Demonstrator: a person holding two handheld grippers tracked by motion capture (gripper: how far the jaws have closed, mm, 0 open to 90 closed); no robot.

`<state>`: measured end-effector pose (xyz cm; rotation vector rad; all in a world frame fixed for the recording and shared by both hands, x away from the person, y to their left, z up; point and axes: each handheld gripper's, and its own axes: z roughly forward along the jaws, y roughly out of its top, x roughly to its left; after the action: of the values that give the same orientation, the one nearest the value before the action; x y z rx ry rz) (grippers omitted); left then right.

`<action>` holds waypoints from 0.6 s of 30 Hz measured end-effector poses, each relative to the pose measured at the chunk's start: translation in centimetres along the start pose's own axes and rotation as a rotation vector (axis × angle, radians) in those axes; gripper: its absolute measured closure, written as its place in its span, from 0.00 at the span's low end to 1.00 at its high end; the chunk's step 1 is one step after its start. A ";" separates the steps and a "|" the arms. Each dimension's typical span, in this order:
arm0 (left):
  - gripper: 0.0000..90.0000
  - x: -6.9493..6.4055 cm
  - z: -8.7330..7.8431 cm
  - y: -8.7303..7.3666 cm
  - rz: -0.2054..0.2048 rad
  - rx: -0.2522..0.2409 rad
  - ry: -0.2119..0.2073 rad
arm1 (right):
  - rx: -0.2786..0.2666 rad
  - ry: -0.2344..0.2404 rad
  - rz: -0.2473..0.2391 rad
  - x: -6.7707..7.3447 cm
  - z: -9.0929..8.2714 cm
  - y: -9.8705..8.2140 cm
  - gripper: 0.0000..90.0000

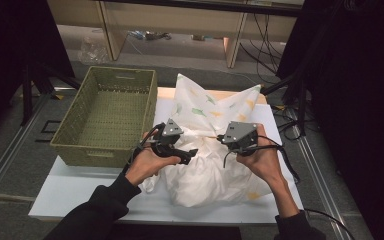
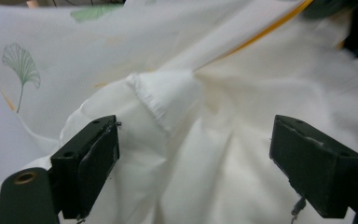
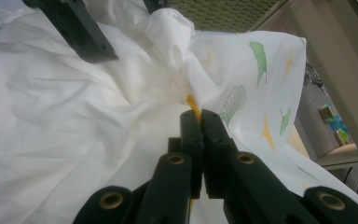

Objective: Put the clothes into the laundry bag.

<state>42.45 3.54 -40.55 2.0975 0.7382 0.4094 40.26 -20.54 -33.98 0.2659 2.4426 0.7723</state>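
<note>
A white cloth (image 1: pixel 205 172) printed with green and yellow leaves lies bunched on the white table (image 1: pixel 75 192). My left gripper (image 1: pixel 184 155) is at its left side, jaws open. In the left gripper view the jaws of the left gripper (image 2: pixel 193 158) stand wide on either side of a twisted corner of cloth (image 2: pixel 165 95) without pressing on it. My right gripper (image 1: pixel 227 146) is shut on a fold of the cloth; in the right gripper view the right gripper (image 3: pixel 199 117) pinches a yellow-edged hem. One finger (image 3: pixel 81 28) of the left gripper is visible beyond it.
A green woven basket (image 1: pixel 122 72) stands empty at the table's left, close to my left hand. Wooden shelving (image 1: pixel 180 25) stands behind the table on the floor. Dark stands and cables flank the right side.
</note>
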 end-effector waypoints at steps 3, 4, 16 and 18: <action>0.20 0.5 2.2 -0.9 -0.062 0.060 -0.047 | 0.001 0.001 -0.001 0.0 0.0 0.0 1.00; 0.19 0.5 2.8 -1.1 -0.109 0.068 -0.085 | 0.002 0.002 -0.003 0.0 0.0 0.0 1.00; 0.87 -3.8 2.7 1.1 -0.085 0.027 -0.244 | -0.029 0.027 -0.011 0.2 0.2 0.4 1.00; 0.87 -4.3 2.6 2.0 -0.092 0.009 -0.244 | -0.024 0.030 -0.013 0.4 0.1 0.5 1.00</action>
<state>41.20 -1.72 -40.49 2.0667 0.6893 0.0962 39.98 -19.92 -33.92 0.2306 2.4588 0.8047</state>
